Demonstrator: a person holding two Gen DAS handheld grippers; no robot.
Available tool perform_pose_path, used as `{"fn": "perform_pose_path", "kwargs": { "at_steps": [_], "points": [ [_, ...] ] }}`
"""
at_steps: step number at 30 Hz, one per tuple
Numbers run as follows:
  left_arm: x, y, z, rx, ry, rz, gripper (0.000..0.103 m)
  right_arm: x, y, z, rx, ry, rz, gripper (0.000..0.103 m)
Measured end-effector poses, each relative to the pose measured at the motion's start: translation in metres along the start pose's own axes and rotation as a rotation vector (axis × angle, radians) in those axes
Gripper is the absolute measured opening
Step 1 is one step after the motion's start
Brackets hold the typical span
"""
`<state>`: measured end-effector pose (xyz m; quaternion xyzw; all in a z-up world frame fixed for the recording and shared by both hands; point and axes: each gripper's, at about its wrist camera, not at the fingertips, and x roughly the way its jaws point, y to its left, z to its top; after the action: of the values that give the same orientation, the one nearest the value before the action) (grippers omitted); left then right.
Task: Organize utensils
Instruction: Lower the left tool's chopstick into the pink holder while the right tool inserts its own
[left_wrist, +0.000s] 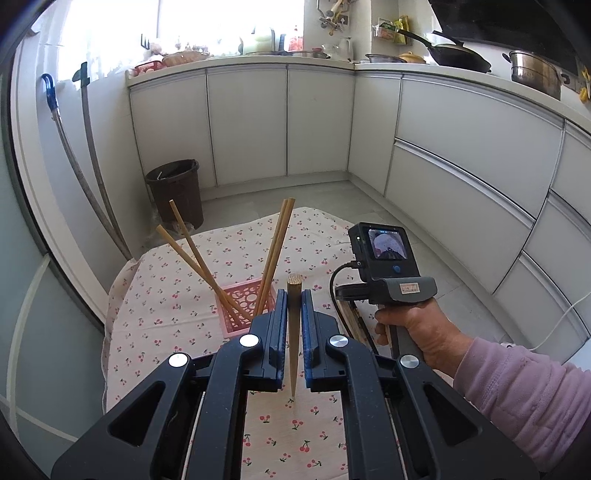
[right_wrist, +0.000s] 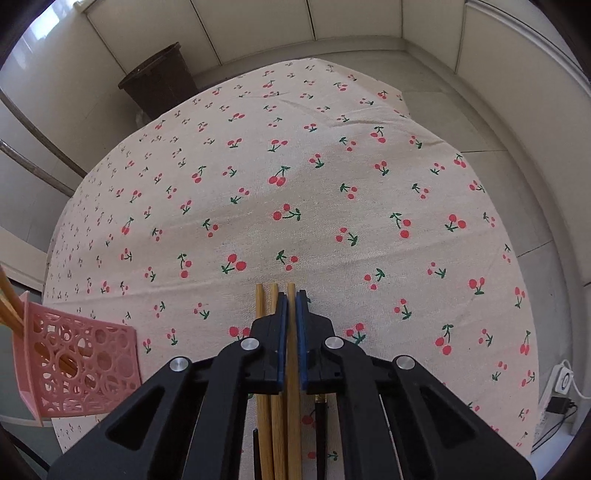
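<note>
**— Where do things stand?**

Black fingers of my left gripper (left_wrist: 294, 325) fill the bottom of my left view, and they are clamped on one bamboo chopstick (left_wrist: 294, 332) that stands upright, its thin tip just over the cherry-print tablecloth (left_wrist: 177, 295) and its square butt pointing to twelve o'clock. My right gripper (right_wrist: 291, 328) is closed on a second chopstick (right_wrist: 291, 373), the rightmost of three lying side by side on the cloth; its jaws pinch that one only.

**— And the other two?**

They lie just beside it at nine o'clock, touching each other, outside my jaws (right_wrist: 269, 413). A dark stick-like thing with a brass band (right_wrist: 320, 410) lies at three o'clock under my right finger; I cannot tell what it is.

**— What is already put away?**

Four chopsticks (left_wrist: 199, 258) stand leaning in the pink perforated basket (left_wrist: 243, 306), which sits at eleven o'clock from my left jaws and at eight o'clock in my right view.

**— So how far along?**

Roughly halfway, I judge. Four are in, two are in my grips but not yet delivered, and at least two wooden ones plus the dark piece wait on the cloth. Whether more lie beyond my views I cannot say. The hand (left_wrist: 417, 325) carrying my right gripper shows at three o'clock in the left view.
</note>
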<state>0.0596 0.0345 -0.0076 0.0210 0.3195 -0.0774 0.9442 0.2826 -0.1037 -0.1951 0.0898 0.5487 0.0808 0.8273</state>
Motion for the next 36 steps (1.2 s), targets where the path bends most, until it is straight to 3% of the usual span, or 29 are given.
{"fn": "perform_pose_path", "kwargs": {
  "at_steps": [10, 22, 30, 36],
  "points": [
    [-0.023, 0.016, 0.014, -0.09, -0.056, -0.046, 0.007, -0.126, 0.001, -0.032, -0.072, -0.191, 0.05, 0.005],
    [-0.054, 0.025, 0.031, -0.138, -0.135, -0.023, 0.007, -0.256, -0.002, -0.07, -0.069, -0.39, 0.203, 0.005],
    [-0.07, 0.037, 0.061, -0.171, -0.225, 0.03, 0.007, -0.305, 0.007, -0.05, -0.024, -0.525, 0.306, 0.005],
    [-0.071, 0.046, 0.088, -0.214, -0.311, 0.068, 0.007, -0.32, 0.02, -0.027, 0.014, -0.592, 0.367, 0.005]
  ]
}}
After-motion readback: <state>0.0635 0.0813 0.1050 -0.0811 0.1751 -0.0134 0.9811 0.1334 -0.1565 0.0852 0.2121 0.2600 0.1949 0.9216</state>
